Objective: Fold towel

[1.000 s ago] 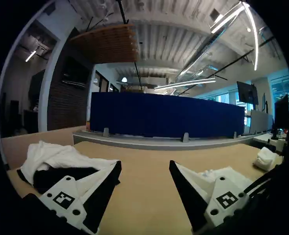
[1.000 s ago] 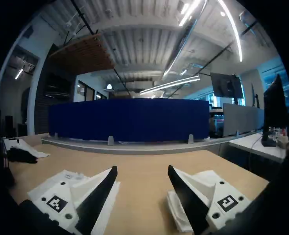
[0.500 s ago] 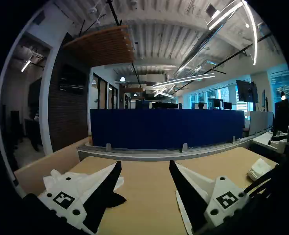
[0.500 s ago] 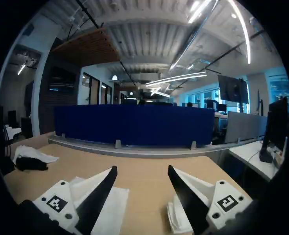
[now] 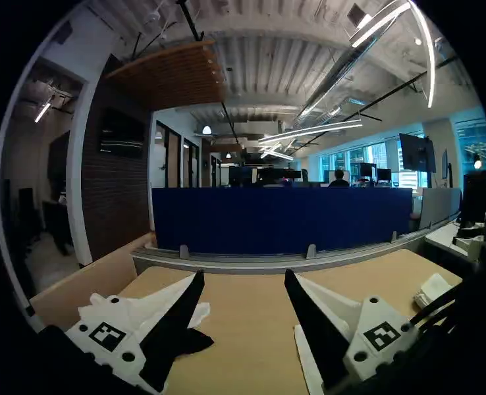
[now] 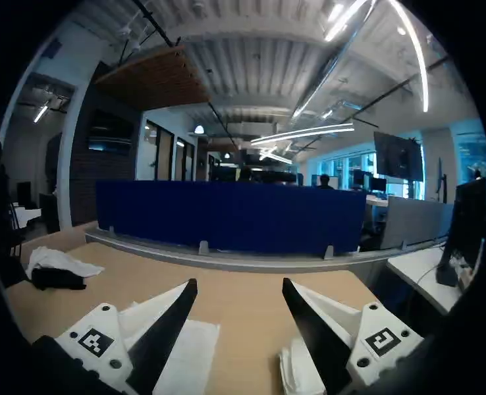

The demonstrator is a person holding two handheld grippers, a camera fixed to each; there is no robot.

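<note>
"Where's the towel they're meant to fold?"

"Flat on the wooden desk. It's the white towel near the front edge, just below the right gripper. A folded white stack sits close beside it."

"Is either gripper holding anything?"

"No. The right gripper's fingers stand wide apart with nothing between them. The left gripper is the same, wide and empty above the desk. Toward the desk's left end there's a crumpled white cloth with a black item against it."

"How will the towel handle?"

"Light and limp, I'd say. It looks thin, so it should sag and drag rather than keep its shape. I'd pinch two corners along one edge, one per gripper, so it lifts evenly and doesn't bunch."
</note>
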